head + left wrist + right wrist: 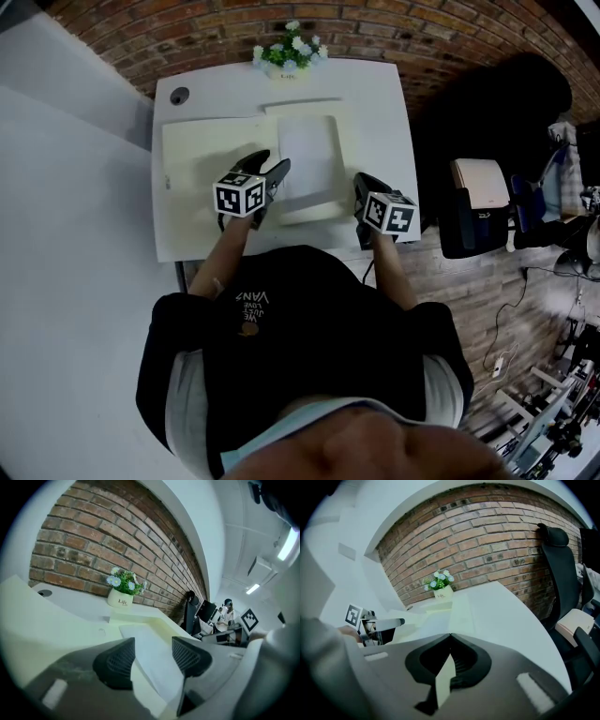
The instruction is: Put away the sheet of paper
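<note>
left gripper [275,161] is hovering jaws apart at the near left edge of the sheet of paper [306,155], which is lying on the open folder [202,159] mid-desk. right gripper [362,183] is looking clamped on the folder's near right corner. grabbing one-sided is probably risking a crumple or the sheet sliding off

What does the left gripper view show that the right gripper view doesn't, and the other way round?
Only the left gripper view: the left gripper's jaws apart with the white sheet of paper showing between them, the other gripper's marker cube, and monitors in the background.
Only the right gripper view: the right gripper shut on a thin cream strip I cannot identify, the left gripper from the side, and a black office chair.
Both: the flower pot, the brick wall and the white table.
</note>
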### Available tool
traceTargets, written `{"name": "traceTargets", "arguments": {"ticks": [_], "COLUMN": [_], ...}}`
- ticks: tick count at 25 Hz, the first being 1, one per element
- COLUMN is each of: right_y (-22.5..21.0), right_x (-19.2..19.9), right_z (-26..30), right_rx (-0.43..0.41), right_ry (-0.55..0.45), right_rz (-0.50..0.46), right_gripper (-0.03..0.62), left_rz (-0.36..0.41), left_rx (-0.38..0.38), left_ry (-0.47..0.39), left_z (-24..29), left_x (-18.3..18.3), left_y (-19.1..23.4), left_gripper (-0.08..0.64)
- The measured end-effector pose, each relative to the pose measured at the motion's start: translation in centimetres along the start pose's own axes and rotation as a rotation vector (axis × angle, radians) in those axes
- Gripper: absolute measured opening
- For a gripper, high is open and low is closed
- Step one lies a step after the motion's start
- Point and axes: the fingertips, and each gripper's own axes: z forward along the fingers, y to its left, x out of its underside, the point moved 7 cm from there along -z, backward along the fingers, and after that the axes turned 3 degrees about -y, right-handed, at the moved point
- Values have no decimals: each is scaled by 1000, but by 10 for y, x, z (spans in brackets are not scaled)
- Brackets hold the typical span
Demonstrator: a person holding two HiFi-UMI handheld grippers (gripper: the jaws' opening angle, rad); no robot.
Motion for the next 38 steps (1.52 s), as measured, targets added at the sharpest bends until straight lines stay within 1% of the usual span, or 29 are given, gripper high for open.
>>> {"name": "traceTargets", "arguments": {"ticks": [2, 5, 10, 13, 20, 22, 28, 31, 35, 38], "right_y": [5, 14, 27, 33, 50, 54, 65, 71, 78, 83], "right_x": [-5, -14, -26, -30, -37, -37, -38, -35, -33, -31], "right_z": [-3, -7, -12, -16, -23, -25, -31, -34, -37, -39], "right_rx": [-19, -36, -70, -90, -150, -165, -210, -237, -268, -288], "right_ry": [-19, -54, -102, -126, -185, -191, -201, -201, -207, -207], "right_rz": [-4, -27, -51, -61, -87, -96, -118, -130, -141, -155], "right_gripper": [0, 0, 1, 2, 0, 0, 0, 0, 0, 0], "left_rz": [0, 0, -26, -19, 3, 16, 15, 7, 19, 14], "left_rx": [3, 10, 19, 18, 3, -11, -39, -45, -65, -80], "left_ry": [-21, -43, -75, -98, -167, -194, -252, -271, -292, -308], "left_z": [-7, -20, -38, -48, -69, -76, -96, -105, -117, -127], "left_x": [-4, -10, -13, -15, -18, -19, -19, -16, -16, -13], "left_y": [-2, -5, -8, -11, -17, -19, -27, -32, -39, -42], "left_gripper": [235, 178, 95, 65, 35, 0, 0, 0, 0, 0]}}
